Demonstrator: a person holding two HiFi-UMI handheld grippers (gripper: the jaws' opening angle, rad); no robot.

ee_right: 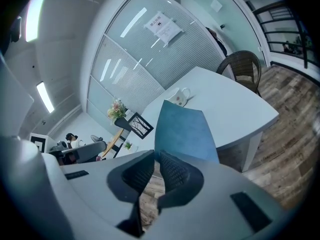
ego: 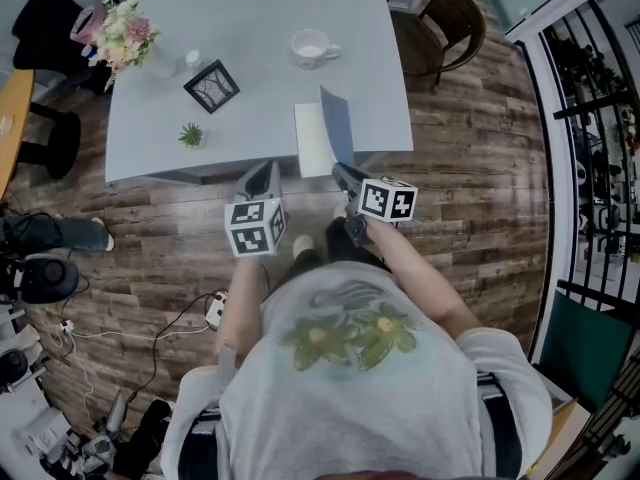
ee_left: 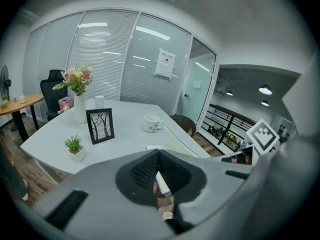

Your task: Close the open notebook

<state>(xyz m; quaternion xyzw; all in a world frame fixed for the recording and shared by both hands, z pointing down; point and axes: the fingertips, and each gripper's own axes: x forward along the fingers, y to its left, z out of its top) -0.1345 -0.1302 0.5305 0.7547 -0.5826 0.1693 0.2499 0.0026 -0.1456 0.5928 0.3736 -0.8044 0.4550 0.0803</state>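
The notebook lies at the near edge of the grey table, its white page flat. Its blue cover stands lifted, nearly upright. My right gripper sits at the cover's near lower edge and is shut on it. In the right gripper view the blue cover rises straight out from between the nearly closed pads of the right gripper. My left gripper hangs left of the notebook, just off the table edge. It is shut with nothing in it. In its own view the left gripper has its tips together.
On the table stand a white cup, a black picture frame, a small potted plant and a vase of flowers. A wicker chair stands at the far right corner. A black railing runs along the right.
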